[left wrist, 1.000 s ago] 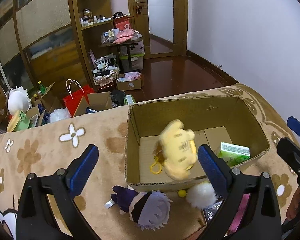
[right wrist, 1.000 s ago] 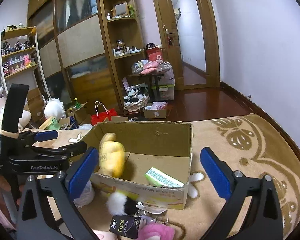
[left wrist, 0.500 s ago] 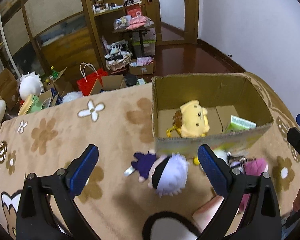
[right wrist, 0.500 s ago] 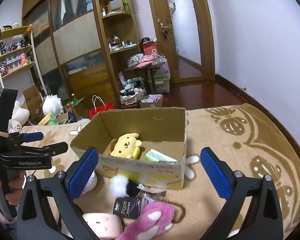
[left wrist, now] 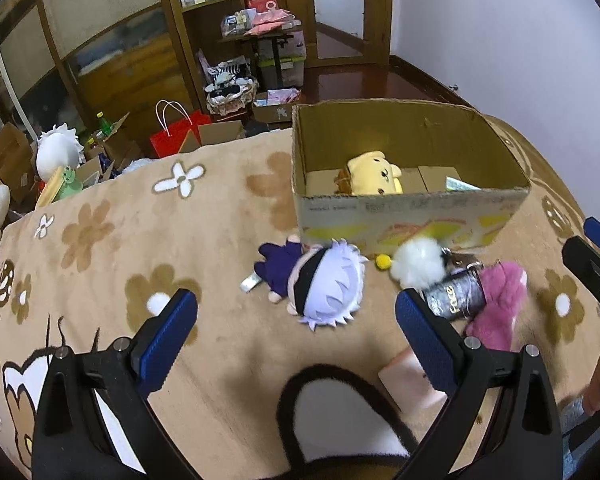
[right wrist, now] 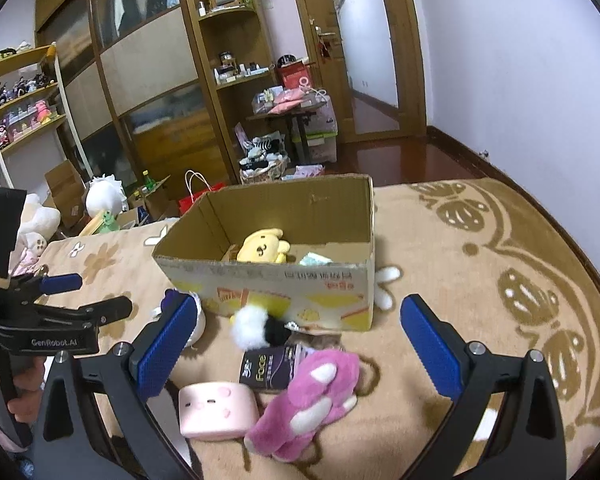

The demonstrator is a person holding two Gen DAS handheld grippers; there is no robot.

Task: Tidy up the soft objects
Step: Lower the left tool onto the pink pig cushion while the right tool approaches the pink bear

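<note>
An open cardboard box stands on a tan flowered blanket. A yellow dog plush lies inside it. In front of the box lie a white-haired doll in purple, a white and black pompom, a pink paw plush, a dark "Face" packet and a pink square plush. My left gripper is open and empty above the doll. My right gripper is open and empty above the packet and paw.
A green and white packet lies in the box beside the yellow plush. A black and white plush ear rises at the near edge. Beyond the blanket are shelves, a red bag, cardboard boxes and plush toys on the floor.
The yellow plush dropped from my left gripper into the box and lies still. Both grippers pulled back from the box toward the toys in front of it.
</note>
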